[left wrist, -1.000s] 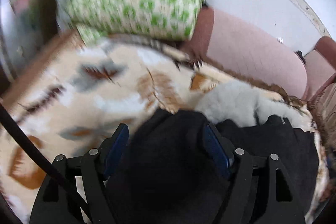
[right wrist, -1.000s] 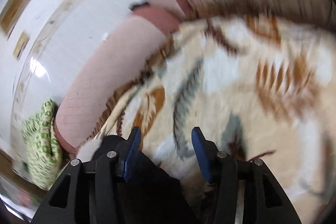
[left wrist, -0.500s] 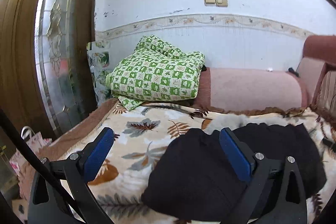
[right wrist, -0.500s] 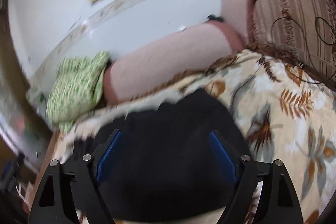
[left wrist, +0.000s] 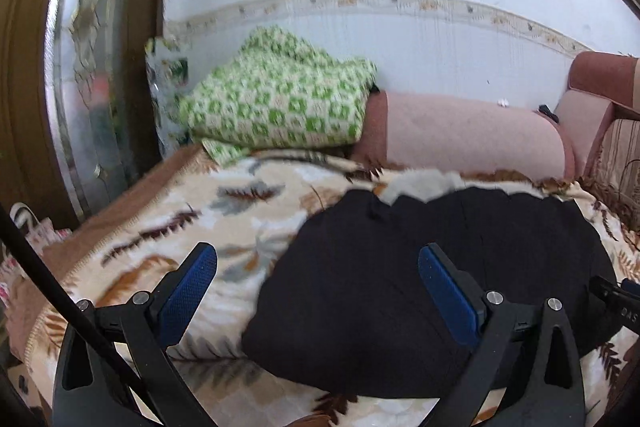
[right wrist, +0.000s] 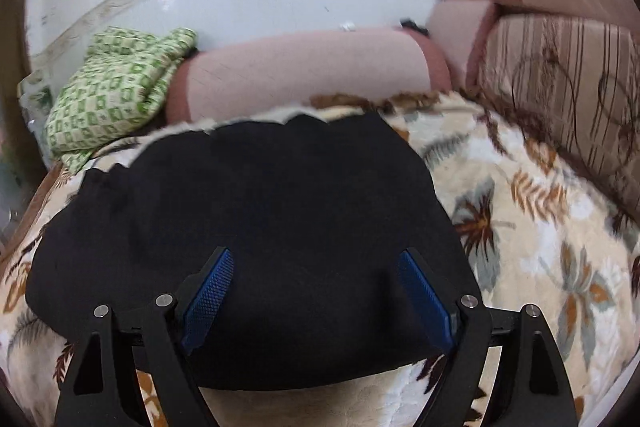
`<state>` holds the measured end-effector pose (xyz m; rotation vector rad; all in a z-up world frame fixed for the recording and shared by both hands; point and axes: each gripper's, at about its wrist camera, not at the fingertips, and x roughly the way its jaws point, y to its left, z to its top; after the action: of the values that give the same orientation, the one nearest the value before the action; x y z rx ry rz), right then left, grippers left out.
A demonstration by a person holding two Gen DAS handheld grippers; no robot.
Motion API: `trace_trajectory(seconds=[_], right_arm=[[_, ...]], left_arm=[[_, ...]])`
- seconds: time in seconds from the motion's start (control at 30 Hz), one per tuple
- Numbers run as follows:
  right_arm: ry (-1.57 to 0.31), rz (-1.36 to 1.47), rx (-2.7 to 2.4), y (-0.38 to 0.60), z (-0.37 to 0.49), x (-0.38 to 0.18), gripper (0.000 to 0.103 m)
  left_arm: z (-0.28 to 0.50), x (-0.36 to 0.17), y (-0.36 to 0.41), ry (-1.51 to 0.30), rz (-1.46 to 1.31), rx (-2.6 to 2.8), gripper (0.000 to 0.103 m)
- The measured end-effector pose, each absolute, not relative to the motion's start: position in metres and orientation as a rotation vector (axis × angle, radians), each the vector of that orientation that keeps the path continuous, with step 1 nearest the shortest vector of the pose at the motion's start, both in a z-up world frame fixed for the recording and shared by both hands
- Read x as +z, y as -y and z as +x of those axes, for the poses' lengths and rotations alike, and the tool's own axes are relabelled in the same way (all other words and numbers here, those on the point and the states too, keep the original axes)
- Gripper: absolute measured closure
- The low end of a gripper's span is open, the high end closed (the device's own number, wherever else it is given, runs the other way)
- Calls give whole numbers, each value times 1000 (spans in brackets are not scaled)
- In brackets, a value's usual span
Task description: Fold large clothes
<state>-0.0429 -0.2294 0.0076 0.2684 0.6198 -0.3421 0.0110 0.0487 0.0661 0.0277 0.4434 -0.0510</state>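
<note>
black garment point(right wrist: 248, 247) lies as a compact folded bundle on the leaf-print blanket point(right wrist: 540, 227), in front of the pink bolster point(right wrist: 304, 67), so the fold looks about done. left gripper point(left wrist: 316, 291) and right gripper point(right wrist: 316, 291) both hang over its near edge, jaws spread wide, nothing pinched, cloth let go. green checked pillow point(left wrist: 280, 103) sits well apart at the back left, out of the way.
</note>
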Motion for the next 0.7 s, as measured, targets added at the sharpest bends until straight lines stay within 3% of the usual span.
trace_trajectory(seconds=[0.7], right_arm=[[-526,70,-328,190,-55,20,13]], left_arm=[[18,38,-32,-585,72,-106,2]])
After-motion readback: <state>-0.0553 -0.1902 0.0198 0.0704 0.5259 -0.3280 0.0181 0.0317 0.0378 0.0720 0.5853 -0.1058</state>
